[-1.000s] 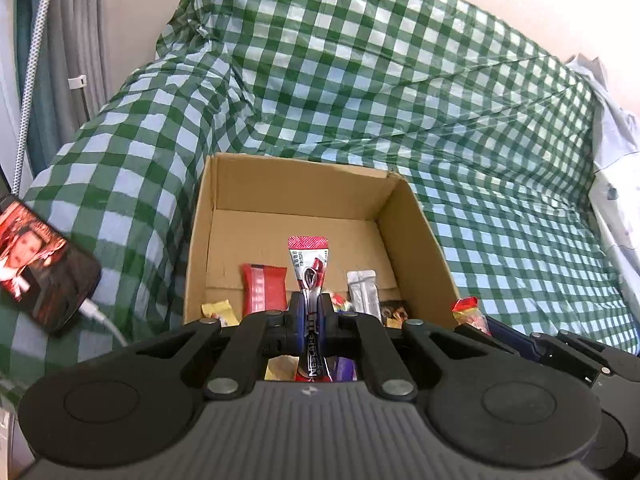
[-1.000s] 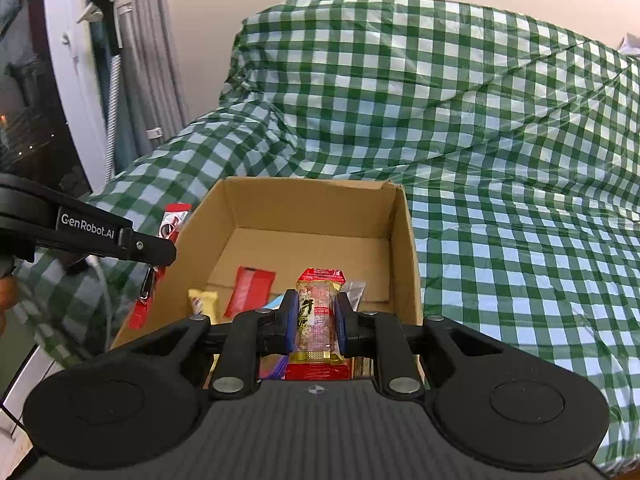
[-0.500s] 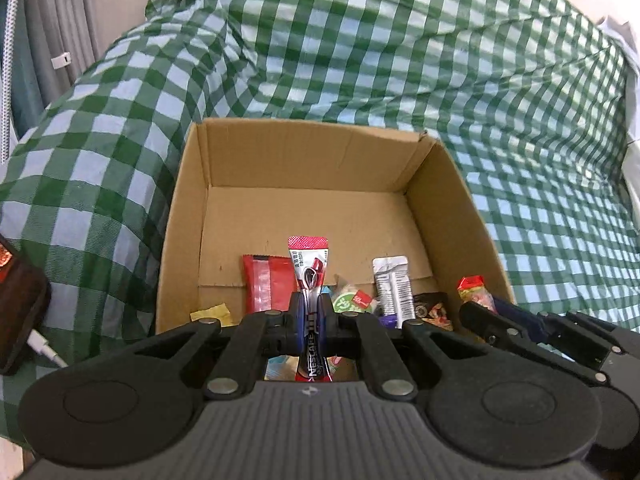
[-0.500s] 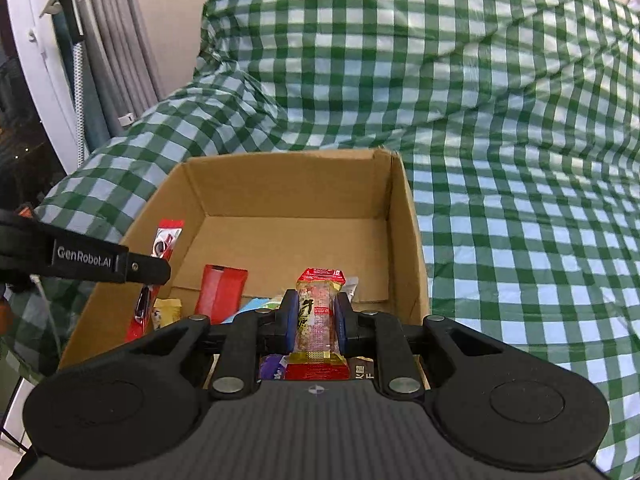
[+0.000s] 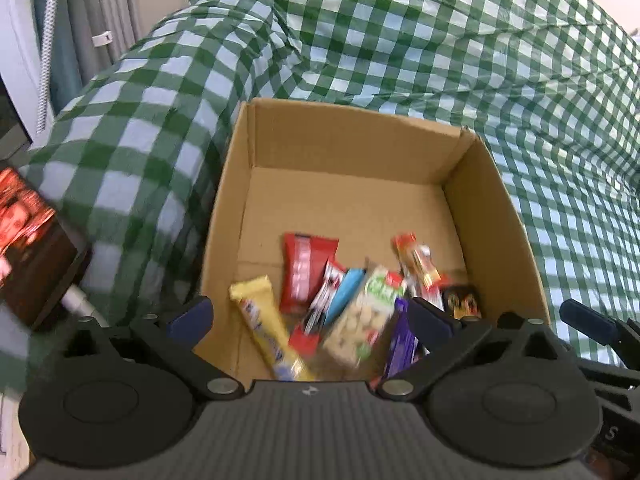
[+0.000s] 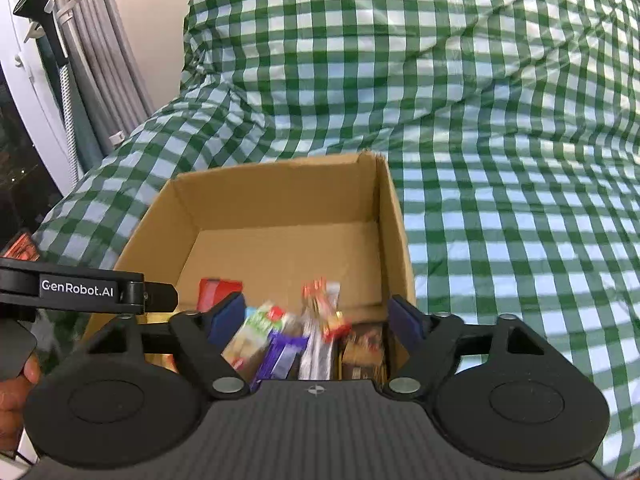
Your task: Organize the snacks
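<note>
An open cardboard box (image 5: 496, 208) (image 6: 394, 232) sits on a green checked bedcover and holds several snack packets. My left gripper (image 5: 308, 316) is open and empty above the box's near edge. Below it lie a yellow bar (image 5: 268, 336), a red packet (image 5: 306, 268), a red stick sachet (image 5: 324, 300) and a green biscuit pack (image 5: 368, 312). My right gripper (image 6: 318, 316) is open and empty over the box's near right part. A red and clear snack bar (image 6: 324, 308) (image 5: 416, 260) lies blurred in the box below it. The left gripper's arm (image 6: 80, 290) shows in the right wrist view.
A phone (image 5: 28, 248) with a lit screen and a white cable lies on the bedcover left of the box. Curtains and a window frame (image 6: 48, 92) stand at the far left. The checked bedcover (image 6: 500, 160) spreads behind and to the right of the box.
Both grippers have opened. The red stick sachet left my left gripper and the red and clear bar left my right gripper; both now lie in the box.
</note>
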Demonstrator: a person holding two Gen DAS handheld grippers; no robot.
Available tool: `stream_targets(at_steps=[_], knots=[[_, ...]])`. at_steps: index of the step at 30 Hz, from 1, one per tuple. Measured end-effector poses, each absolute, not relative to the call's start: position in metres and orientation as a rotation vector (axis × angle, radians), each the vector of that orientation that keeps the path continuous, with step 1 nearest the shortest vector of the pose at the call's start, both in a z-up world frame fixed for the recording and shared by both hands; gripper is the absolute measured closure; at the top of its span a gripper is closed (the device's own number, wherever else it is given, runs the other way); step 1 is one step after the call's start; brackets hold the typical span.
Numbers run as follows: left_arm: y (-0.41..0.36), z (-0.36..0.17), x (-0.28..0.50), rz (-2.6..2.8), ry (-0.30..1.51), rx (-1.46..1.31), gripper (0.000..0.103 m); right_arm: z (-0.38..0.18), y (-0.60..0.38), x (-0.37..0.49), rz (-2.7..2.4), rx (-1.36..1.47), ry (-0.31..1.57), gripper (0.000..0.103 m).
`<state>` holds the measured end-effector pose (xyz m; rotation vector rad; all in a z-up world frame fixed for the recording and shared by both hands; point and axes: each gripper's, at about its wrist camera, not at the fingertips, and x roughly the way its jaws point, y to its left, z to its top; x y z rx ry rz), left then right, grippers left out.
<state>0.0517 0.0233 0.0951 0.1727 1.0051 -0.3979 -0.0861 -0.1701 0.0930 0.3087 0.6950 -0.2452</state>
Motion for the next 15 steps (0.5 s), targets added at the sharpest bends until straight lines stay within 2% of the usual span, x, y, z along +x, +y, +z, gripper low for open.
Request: stream_targets(at_steps=[6,15], knots=[[0.047,0.111,-0.002,-0.399,0.968,0.240,0.000,0.098,-0.132,-0.133,-0.258,0.271,0.714,0.012],[0.071,0.127,-0.067,-0.364,0.895,0.313,0.000,0.112,-0.083,-0.197,-0.338,0.181,0.647,0.008]])
